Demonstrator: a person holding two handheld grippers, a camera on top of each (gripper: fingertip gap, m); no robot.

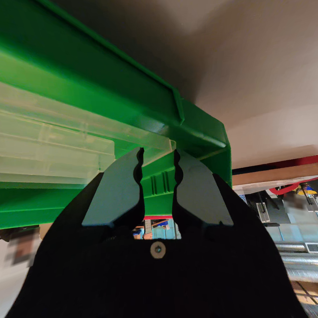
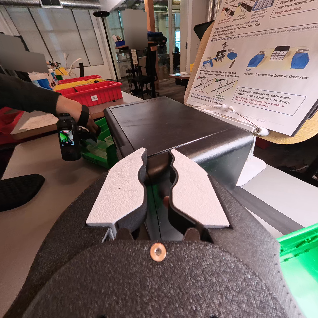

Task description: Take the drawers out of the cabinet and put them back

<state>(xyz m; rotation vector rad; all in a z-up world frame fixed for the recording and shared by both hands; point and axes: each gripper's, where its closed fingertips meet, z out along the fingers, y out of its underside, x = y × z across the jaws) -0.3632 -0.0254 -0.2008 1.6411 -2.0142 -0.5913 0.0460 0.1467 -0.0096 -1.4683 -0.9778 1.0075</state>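
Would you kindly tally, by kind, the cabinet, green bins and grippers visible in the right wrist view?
Black cabinet: 1
Green bins: 2, the far green bin beside the cabinet and the near green bin at the lower right
Grippers: 2, the right gripper and the left gripper
Total: 5

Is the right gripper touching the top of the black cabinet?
Cannot tell. In the right wrist view the right gripper has its fingertips at the front edge of the black cabinet, but neither contact nor a gap shows plainly.
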